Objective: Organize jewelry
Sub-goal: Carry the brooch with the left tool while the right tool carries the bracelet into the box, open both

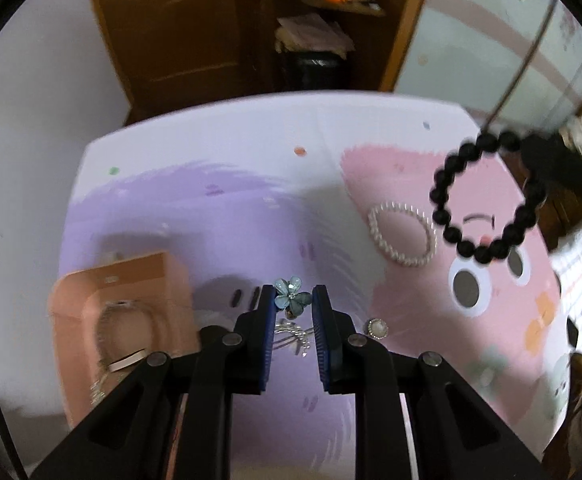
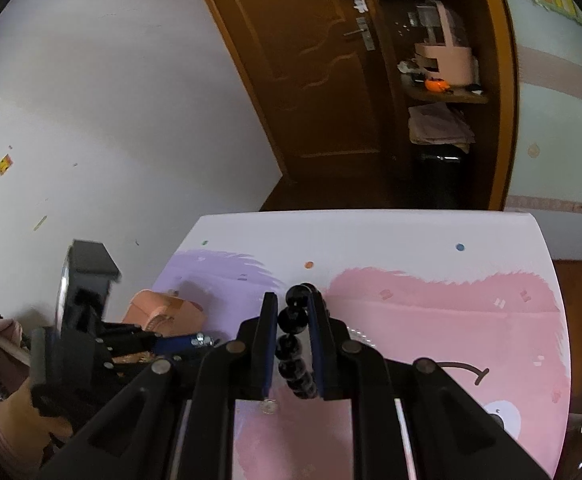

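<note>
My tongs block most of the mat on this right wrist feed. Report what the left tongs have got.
Observer: The left tongs pinch a blue flower piece between their pads.
Operator: Now tell me what lies loose on the mat near my bracelet.
Observer: A pearl bracelet lies flat on the pink patch of the mat. In the left wrist view it is just left of the black bead bracelet that hangs from your right tongs.
</note>
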A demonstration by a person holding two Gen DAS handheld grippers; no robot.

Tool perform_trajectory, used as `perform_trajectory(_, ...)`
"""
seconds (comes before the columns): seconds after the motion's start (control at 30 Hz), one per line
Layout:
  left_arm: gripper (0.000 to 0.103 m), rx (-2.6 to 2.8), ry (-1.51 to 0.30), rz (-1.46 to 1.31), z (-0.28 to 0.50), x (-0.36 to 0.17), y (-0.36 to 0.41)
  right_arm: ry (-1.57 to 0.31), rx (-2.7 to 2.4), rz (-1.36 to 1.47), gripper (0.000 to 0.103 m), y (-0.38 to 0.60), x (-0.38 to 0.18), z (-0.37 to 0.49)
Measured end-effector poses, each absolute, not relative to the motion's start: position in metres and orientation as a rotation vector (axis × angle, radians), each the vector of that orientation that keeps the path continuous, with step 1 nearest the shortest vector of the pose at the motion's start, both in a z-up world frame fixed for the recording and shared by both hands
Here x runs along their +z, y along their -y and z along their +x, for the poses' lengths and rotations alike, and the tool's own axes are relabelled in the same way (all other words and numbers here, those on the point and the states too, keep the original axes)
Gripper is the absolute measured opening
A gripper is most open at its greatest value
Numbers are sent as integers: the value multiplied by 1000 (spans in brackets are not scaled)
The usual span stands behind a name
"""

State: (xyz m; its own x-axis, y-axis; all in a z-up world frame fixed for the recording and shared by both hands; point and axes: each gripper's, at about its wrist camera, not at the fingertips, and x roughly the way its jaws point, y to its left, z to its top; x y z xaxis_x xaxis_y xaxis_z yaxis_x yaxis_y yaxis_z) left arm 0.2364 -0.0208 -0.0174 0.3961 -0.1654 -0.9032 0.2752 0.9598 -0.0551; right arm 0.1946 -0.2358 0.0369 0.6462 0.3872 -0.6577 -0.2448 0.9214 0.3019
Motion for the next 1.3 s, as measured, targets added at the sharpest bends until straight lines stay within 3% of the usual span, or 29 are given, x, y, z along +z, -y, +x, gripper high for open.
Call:
perform_trajectory(0.3, 16, -128, -1096, -3, 202, 28, -34, -772, 466, 165, 15, 192, 65, 180)
perform_trajectory(0.5, 16, -48, -1079, -55, 185, 31, -87, -772, 580, 123, 15, 137, 80, 178)
perform_trajectory(0.7, 16, 23, -1081, -85, 169, 10, -117, -802, 663, 102, 15, 84, 80, 187)
perform_trajectory(1.3, 16, 83, -1135, -213, 168, -65, -142, -1046, 658, 55, 15, 15, 8, 203)
